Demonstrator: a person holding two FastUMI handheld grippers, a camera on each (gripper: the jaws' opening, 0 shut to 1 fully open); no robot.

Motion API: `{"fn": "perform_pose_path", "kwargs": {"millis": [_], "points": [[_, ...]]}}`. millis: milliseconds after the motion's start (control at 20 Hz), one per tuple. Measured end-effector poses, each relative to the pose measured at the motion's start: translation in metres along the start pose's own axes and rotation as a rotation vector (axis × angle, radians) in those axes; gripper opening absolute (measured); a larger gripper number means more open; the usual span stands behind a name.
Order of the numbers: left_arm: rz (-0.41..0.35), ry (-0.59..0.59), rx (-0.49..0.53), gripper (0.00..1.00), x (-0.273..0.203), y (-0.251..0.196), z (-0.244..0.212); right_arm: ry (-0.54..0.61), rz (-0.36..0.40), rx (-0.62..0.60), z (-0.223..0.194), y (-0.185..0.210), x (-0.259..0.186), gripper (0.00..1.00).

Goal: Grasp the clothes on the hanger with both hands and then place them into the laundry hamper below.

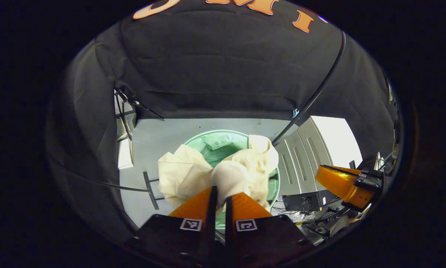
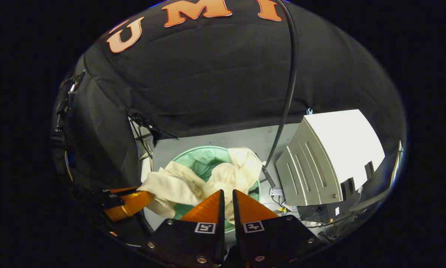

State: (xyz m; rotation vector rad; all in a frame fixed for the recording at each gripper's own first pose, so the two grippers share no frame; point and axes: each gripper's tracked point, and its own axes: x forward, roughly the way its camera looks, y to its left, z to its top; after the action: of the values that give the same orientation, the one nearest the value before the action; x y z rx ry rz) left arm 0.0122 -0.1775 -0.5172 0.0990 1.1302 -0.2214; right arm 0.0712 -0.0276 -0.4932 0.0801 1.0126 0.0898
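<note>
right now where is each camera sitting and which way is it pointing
Left gripper view: rides the left gripper, looks down along its fingers, closed on the cream garment over the green hamper; the right gripper shows at right.
Right gripper view: rides the right gripper, looks down at the same garment; its own fingers are nearly together.
Shared: garment, hamper, grey floor, white cabinet.

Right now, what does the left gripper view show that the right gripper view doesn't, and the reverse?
Left gripper view: its own jaws closed on the cream garment, the right gripper off to the side, clear of the cloth, and a black stand foot on the floor. Right gripper view: the left gripper at the garment's end, and the cabinet with its white top. Both: the garment draped over the green hamper, the cabinet's grey side, a black pole.
</note>
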Motion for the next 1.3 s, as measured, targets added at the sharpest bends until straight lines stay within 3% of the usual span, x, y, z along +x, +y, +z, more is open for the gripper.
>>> {"fn": "perform_pose_path", "kwargs": {"millis": [50,100,150,200,250,300,350,400,500,550,600,700,1050,1300], "points": [[0.008,-0.007,0.001,0.25,-0.003,0.002,0.002,0.002,-0.001,0.008,0.000,-0.002,-0.004,0.16],[0.011,-0.011,0.003,0.42,-0.005,0.003,0.001,-0.002,0.003,0.017,0.001,-0.003,-0.006,0.12],[0.006,-0.017,0.004,0.59,-0.009,0.003,0.003,-0.006,0.002,0.021,0.002,-0.006,-0.010,0.25],[0.016,-0.023,0.005,0.52,-0.013,0.006,0.004,-0.008,-0.004,0.024,0.000,-0.012,-0.015,0.28],[0.013,-0.027,0.004,0.60,-0.019,0.005,0.004,-0.013,-0.009,0.026,0.000,-0.015,-0.020,0.31],[0.013,-0.038,0.007,0.73,-0.024,0.007,0.006,-0.018,-0.009,0.023,0.001,-0.016,-0.025,0.43],[0.025,-0.050,0.012,0.87,-0.029,0.010,0.008,-0.024,-0.014,0.017,0.002,-0.018,-0.031,0.32],[0.032,-0.063,0.022,1.00,-0.039,0.012,0.010,-0.032,-0.018,0.007,0.003,-0.020,-0.037,0.41],[0.061,-0.099,0.046,0.96,-0.056,0.019,0.015,-0.051,-0.029,-0.012,0.008,-0.025,-0.051,0.66],[0.068,-0.118,0.054,0.98,-0.067,0.019,0.020,-0.061,-0.031,-0.024,0.011,-0.027,-0.059,0.72],[0.076,-0.140,0.061,0.99,-0.078,0.017,0.023,-0.073,-0.029,-0.035,0.018,-0.026,-0.067,0.85],[0.083,-0.192,0.069,0.99,-0.098,0.015,0.035,-0.109,-0.022,-0.059,0.033,-0.025,-0.086,0.93],[0.124,-0.447,0.044,0.98,-0.200,0.003,0.100,-0.304,0.010,-0.187,0.115,-0.024,-0.180,0.93],[0.171,-0.652,0.010,0.98,-0.288,0.003,0.141,-0.486,0.058,-0.213,0.175,-0.023,-0.256,0.93]]}}
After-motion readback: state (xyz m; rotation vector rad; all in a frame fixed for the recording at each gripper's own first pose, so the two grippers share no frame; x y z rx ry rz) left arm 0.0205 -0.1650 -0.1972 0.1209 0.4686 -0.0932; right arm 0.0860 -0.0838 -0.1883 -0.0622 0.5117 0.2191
